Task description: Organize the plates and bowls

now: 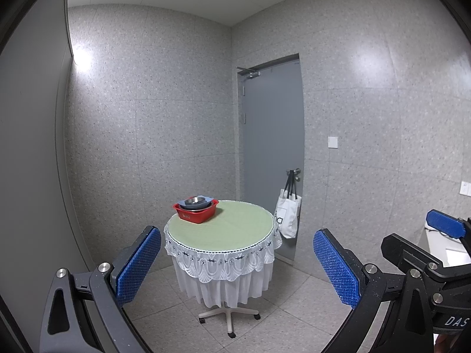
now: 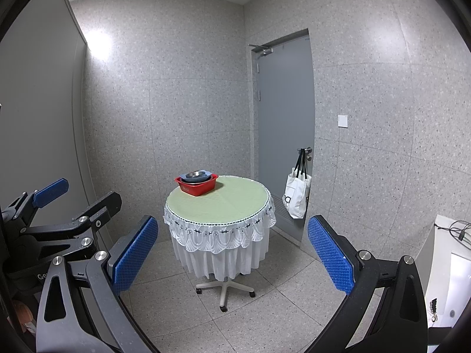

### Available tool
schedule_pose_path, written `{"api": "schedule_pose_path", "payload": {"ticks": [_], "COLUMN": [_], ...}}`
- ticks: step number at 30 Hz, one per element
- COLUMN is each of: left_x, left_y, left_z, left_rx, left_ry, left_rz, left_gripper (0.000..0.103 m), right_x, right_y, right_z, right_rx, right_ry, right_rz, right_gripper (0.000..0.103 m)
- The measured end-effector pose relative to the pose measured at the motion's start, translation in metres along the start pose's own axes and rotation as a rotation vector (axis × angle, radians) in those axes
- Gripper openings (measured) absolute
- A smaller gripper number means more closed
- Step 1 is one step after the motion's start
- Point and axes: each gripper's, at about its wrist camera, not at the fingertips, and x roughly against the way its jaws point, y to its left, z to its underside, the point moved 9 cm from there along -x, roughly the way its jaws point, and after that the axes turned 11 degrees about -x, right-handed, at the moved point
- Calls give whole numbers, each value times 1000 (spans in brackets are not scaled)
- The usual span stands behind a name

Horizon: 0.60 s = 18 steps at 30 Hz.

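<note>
Room: grey speckled tiled walls and floor (image 1: 294, 303). Grey door (image 1: 272, 147) at 2 o'clock in both views, white tote bag with black straps (image 1: 288, 214) hanging off its lever handle. White wall switch plate (image 1: 333, 142) just right of the door.

Round counter with pale green top and white lace skirt (image 1: 229, 226), on a white five-star caster base (image 1: 229, 317), sits dead centre in both views and well apart from both grippers.

Task stack is at the counter's 10 o'clock edge: red rectangular plastic basin (image 1: 195, 213) on the cloth, blue-grey square plastic dish (image 1: 196, 202) nested inside it, shiny round metal bowl (image 1: 192, 199) on top. Same stack in the right wrist view: basin (image 2: 196, 186), dish (image 2: 196, 177), bowl (image 2: 194, 173). Anything beneath the dish is hidden, can't tell. Rest of the green top is bare cloth.

Left gripper (image 1: 237, 264): spread wide, blue textured pads (image 1: 138, 264) at 8 and 4 o'clock of the frame, holding nothing, in free air short of the counter.

Right gripper (image 2: 232, 253): also spread wide, blue pads (image 2: 331, 253) framing the counter, empty. It shows at 3 o'clock in the left wrist view; the left gripper shows at 9 o'clock in the right wrist view.

White surface with dark cables (image 2: 453, 235) at 4 o'clock, right wrist view.
</note>
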Motion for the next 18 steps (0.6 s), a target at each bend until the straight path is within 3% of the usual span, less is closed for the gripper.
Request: {"api": "schedule_pose_path", "payload": {"ticks": [18], "left_x": [0], "left_y": [1], "left_z": [3], "left_rx": [-1], "left_ry": [-8], "left_rz": [1], "left_gripper": [102], "right_x": [-2], "right_y": [-1], "right_z": [0], "right_rx": [0], "right_ry": [4], "right_rz": [-1], "right_gripper": [103]}}
